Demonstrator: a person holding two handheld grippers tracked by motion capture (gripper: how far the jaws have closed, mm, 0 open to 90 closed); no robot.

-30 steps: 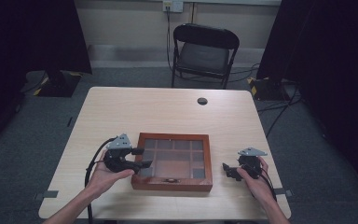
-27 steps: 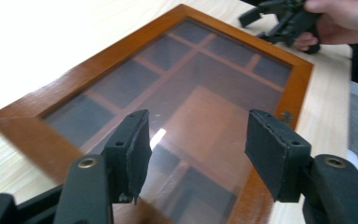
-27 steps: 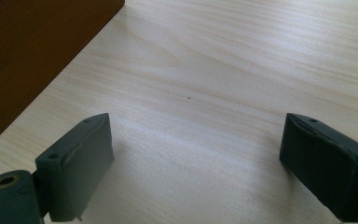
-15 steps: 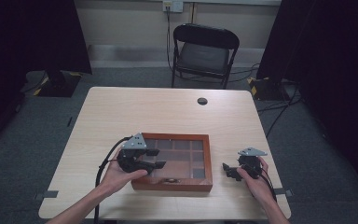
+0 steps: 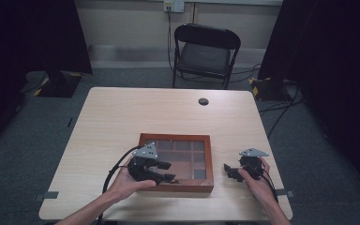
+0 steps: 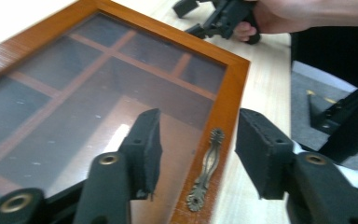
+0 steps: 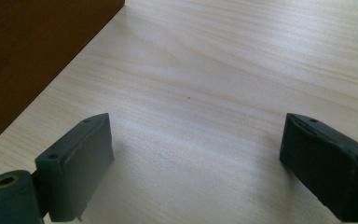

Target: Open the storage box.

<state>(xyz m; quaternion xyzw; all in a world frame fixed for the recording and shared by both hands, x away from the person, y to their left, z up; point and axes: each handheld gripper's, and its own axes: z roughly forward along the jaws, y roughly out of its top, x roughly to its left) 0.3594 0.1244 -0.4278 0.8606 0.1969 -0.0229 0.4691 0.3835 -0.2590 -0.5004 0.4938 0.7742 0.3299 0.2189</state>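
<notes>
- The wooden box [image 5: 176, 161] with a glass lid lies flat on the table [image 5: 122, 117], at the edge nearest the person, between the two grippers.
- The left gripper [image 6: 198, 144] hangs over the box's near rail. Its jaws have just been closing and now stand half spread, with the small brass handle [image 6: 207, 170] between them and directly ahead of the pads, untouched.
- One pad sits over the glass just inside the frame; the other sits outside the box edge, above the bare table.
- In the high view the left gripper [image 5: 168, 171] reaches in from the box's near left corner, and the hand [image 5: 126, 183] behind it rests low by the table edge.
- The right gripper [image 7: 196, 158] rests off the box's right side, jaws spread wide over bare wood, holding nothing. The box's dark side wall lies ahead and to its left.
- Judged step: lining up on the handle to lift the lid, which is still down.
- The next move likely calls for sinking a little so the pads bracket the thin handle, pinching it squarely, then raising gently; the handle is slim and may slip from a skewed grip.
- The right gripper could steady the box frame if it slides.
</notes>
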